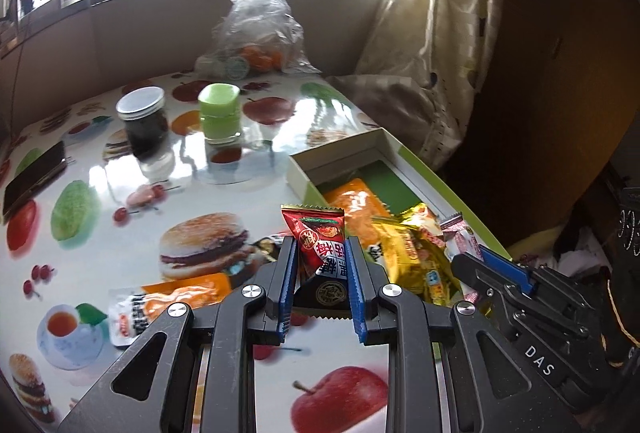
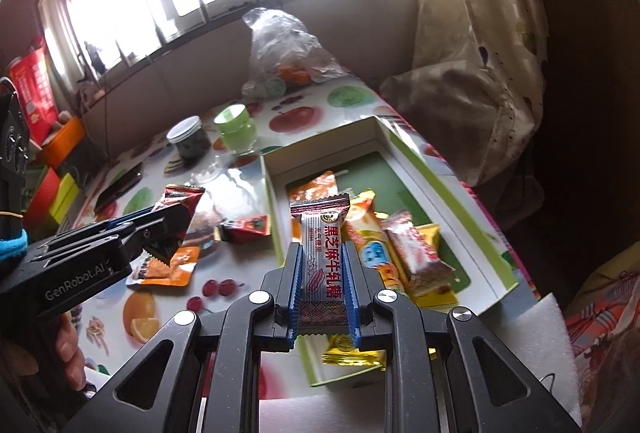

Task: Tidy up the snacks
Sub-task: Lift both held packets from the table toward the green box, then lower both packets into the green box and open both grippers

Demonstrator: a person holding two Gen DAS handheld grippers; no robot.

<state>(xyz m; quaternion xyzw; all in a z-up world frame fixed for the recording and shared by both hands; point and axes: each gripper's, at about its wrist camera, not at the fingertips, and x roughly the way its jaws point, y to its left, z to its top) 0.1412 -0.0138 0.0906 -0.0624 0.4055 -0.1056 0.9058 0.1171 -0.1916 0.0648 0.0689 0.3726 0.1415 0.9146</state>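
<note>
My left gripper (image 1: 320, 249) is shut on a red snack packet (image 1: 316, 227), held above the table just left of the box. The shallow white box with a green rim (image 1: 340, 155) holds an orange packet (image 1: 354, 207) and yellow packets (image 1: 408, 253). My right gripper (image 2: 322, 257) is shut on a white and red candy bar (image 2: 320, 223), over the near end of the box (image 2: 276, 169). In the right wrist view the left gripper (image 2: 168, 229) shows at the left with its red packet (image 2: 180, 197). An orange packet (image 2: 172, 269) and a small red packet (image 2: 248, 227) lie on the table.
A fruit-print tablecloth covers the table (image 1: 120, 161). On it stand a dark-filled jar (image 1: 142, 117), a green cup (image 1: 220, 113), a phone (image 1: 34, 177) and a clear bag of oranges (image 1: 256, 33). A curtain (image 1: 420, 33) hangs past the right edge.
</note>
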